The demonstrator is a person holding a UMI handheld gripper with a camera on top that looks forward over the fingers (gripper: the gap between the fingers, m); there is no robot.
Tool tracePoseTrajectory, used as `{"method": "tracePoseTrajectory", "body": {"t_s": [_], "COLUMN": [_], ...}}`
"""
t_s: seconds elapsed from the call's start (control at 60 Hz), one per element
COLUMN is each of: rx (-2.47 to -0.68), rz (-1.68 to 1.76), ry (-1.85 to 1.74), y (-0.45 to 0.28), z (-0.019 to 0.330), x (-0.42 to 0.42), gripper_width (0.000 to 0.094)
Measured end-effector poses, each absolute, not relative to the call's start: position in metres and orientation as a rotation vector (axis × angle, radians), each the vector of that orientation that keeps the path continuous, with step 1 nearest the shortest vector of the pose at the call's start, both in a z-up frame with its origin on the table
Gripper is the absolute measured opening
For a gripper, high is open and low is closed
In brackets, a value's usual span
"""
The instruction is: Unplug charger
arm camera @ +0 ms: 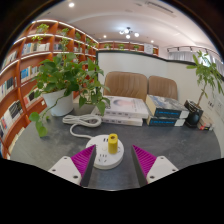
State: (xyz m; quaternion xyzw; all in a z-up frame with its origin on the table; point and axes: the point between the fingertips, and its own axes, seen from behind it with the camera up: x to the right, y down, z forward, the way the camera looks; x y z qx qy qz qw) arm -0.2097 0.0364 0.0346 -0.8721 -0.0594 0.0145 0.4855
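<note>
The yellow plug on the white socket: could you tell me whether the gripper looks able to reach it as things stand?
Probably yes. The yellow plug stands upright on the round white socket just ahead of the open gripper, in line with the gap between its fingers, and nothing lies between them.

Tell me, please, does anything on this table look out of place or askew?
Nothing stands out. The yellow charger sits upright in the white round socket, just ahead of the open gripper. The white cable lies coiled beside the potted plant.
</note>
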Motion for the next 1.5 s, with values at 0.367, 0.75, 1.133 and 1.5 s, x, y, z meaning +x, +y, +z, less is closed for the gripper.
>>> {"method": "tracePoseTrajectory", "body": {"t_s": [0.367,0.75,1.133,1.5], "rx": [-2.139,-1.803,-2.238,-2.3], "rz": [0.013,0.038,0.075,0.114], "ry": [0.009,0.049,0.014,0.16], "y": [0.069,0.102,0.068,0.056], "z": [0.025,0.287,0.018,0.006], "x": [-0.21,-0.084,-0.06,-0.04], "gripper_width": [0.005,0.0042,0.0045,0.0829]}}
